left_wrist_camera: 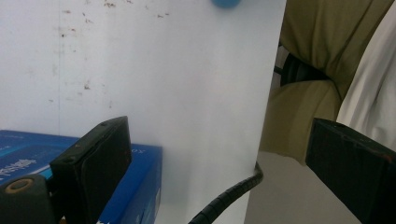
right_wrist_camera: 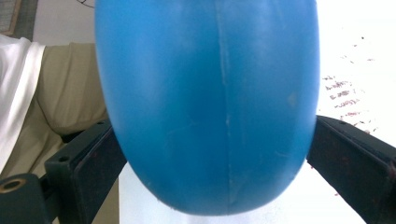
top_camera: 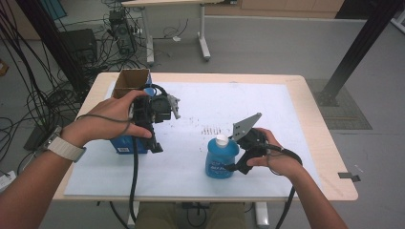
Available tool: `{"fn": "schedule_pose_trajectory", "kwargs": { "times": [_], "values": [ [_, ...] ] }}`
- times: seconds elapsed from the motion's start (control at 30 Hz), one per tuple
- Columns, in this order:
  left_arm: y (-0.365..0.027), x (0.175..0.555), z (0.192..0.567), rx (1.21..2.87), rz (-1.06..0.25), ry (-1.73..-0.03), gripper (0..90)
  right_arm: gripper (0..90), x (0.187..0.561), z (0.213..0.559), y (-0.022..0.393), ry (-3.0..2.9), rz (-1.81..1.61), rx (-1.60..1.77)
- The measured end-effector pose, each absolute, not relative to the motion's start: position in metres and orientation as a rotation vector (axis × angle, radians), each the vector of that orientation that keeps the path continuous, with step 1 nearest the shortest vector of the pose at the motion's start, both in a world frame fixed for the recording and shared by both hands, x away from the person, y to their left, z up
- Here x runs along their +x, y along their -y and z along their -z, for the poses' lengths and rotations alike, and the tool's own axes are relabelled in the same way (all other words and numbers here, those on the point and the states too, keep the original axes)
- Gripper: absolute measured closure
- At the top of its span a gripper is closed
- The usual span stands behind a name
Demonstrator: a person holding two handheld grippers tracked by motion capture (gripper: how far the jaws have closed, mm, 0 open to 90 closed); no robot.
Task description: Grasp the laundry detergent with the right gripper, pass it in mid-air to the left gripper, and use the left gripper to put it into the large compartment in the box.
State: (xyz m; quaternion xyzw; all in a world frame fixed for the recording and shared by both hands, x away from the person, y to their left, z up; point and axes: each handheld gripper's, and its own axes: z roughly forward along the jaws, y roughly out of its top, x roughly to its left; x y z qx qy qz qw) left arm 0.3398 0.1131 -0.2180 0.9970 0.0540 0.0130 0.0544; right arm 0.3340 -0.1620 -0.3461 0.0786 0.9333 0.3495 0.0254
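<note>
A blue bottle [top_camera: 218,163] with a white cap stands on the white sheet [top_camera: 191,171] near the table's front. My right gripper [top_camera: 235,161] comes at it from the right, and in the right gripper view the bottle [right_wrist_camera: 210,93] sits between both jaws of the right gripper [right_wrist_camera: 217,163], which press its sides. My left gripper [top_camera: 152,138] hovers over a blue box [top_camera: 122,143] at the left. Its jaws are wide apart with nothing between them in the left gripper view, where the left gripper [left_wrist_camera: 224,158] faces the sheet's front edge and the blue box [left_wrist_camera: 140,172] lies under one jaw.
An open cardboard box [top_camera: 130,81] stands behind the blue box at the back left. Small dark specks mark the middle of the sheet. Cables trail from both grippers over the front edge. The person's legs [left_wrist_camera: 317,84] are just beyond that edge.
</note>
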Motion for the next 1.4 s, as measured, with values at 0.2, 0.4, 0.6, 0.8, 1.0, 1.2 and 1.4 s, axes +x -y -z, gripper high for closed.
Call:
{"fn": "schedule_pose_trajectory", "kwargs": {
  "times": [0.2,0.4,0.6,0.8,1.0,1.2,1.4],
  "values": [
    [-0.114,0.3405,0.2179,3.027,-0.039,-0.167,7.5,5.2,0.3342,0.3461,0.162,-2.886,-1.08,0.244],
    [-0.114,0.3402,0.2179,3.025,-0.038,-0.165,7.5,5.2,0.3341,0.346,0.1616,-2.887,-1.078,0.246],
    [-0.1144,0.34,0.2175,3.024,-0.039,-0.167,7.5,5.2,0.334,0.3461,0.1615,-2.886,-1.078,0.246],
    [-0.1149,0.3401,0.2176,3.02,-0.039,-0.168,7.5,5.2,0.3341,0.3466,0.1614,-2.886,-1.077,0.247],
    [-0.1146,0.3402,0.2172,3.021,-0.039,-0.168,7.5,5.2,0.3341,0.3461,0.1618,-2.884,-1.08,0.247],
    [-0.1143,0.3402,0.2173,3.013,-0.04,-0.175,7.5,5.2,0.334,0.3452,0.1619,-2.883,-1.079,0.245],
    [-0.1139,0.3407,0.2174,3.017,-0.04,-0.167,7.5,5.3,0.3344,0.3456,0.1623,-2.884,-1.078,0.25]
  ]
}}
